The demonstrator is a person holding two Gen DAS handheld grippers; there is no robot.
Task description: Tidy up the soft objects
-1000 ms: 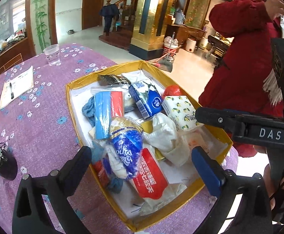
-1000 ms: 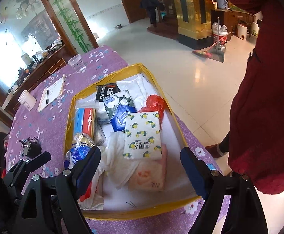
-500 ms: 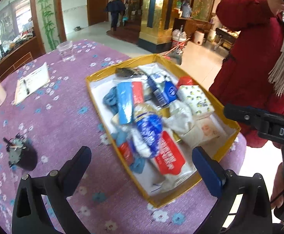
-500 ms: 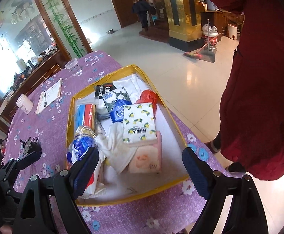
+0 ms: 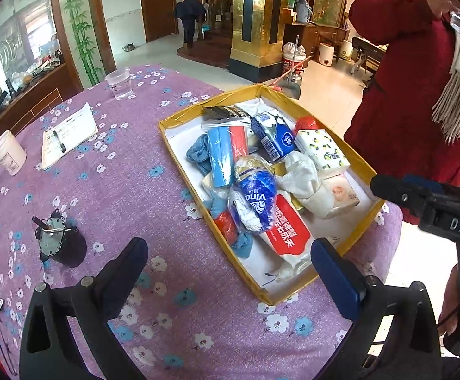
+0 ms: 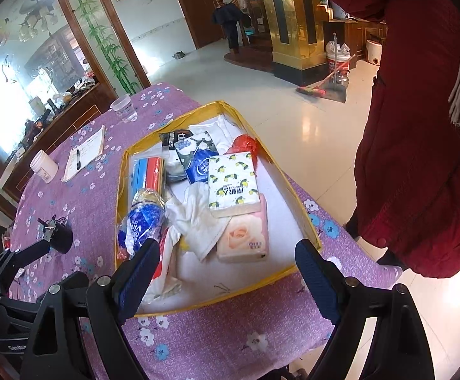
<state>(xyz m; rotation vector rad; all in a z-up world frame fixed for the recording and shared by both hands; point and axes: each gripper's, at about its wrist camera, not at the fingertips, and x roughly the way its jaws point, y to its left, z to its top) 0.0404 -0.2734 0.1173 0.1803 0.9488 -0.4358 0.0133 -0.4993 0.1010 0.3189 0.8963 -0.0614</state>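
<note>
A shallow yellow-rimmed box (image 5: 179, 158) on the purple table holds the soft things. Among them are a blue Vinda tissue pack (image 5: 257, 199), a red-and-white wipes pack (image 5: 288, 232), a lemon-print tissue pack (image 6: 233, 183), a rose-print pack (image 6: 245, 237) and a white cloth (image 6: 198, 215). My left gripper (image 5: 230, 272) hovers open over the tablecloth at the box's near left corner, holding nothing. My right gripper (image 6: 226, 275) stands open above the box's near edge, also with nothing in it. A black finger (image 5: 400, 190) of it shows in the left wrist view.
On the tablecloth left of the box are a plastic cup (image 5: 119, 82), a notebook with a pen (image 5: 68, 133), a white jar (image 5: 8, 155) and a small black gadget (image 5: 60, 240). A person in a red coat (image 5: 404, 95) stands by the table's right edge.
Both grippers have drawn back from the box, which now sits farther off and smaller in both views. More tablecloth shows in front. Both grippers stayed open and nothing in the box moved.
</note>
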